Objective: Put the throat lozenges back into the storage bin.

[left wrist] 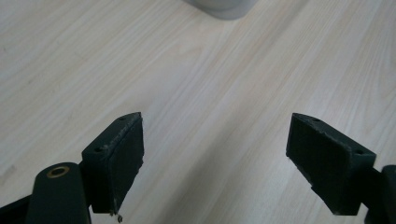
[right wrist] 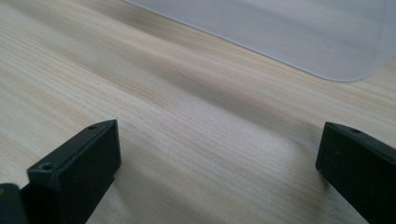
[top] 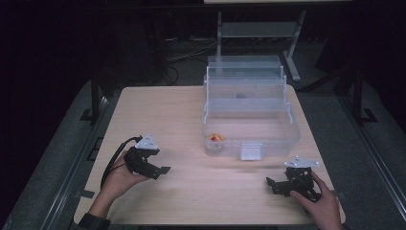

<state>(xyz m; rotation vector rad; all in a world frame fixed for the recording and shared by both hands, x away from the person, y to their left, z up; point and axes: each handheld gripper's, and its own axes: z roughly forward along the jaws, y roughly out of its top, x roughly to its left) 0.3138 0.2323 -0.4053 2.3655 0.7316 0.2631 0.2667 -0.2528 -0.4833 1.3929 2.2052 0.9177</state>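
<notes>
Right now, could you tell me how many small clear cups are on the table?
1: the small clear cup, holding red and yellow bits, stands against the front left corner of the open clear tiered box. The box's frosted walls could hide others.

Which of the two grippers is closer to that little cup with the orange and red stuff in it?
Left. The left gripper sits to the lower left of the small cup; the right gripper rests farther off, to its lower right.

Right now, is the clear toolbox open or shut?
Open. The clear toolbox has its tiered trays stepped up and back, leaving the bottom bin exposed from above. A small cup stands at its front left corner.
</notes>
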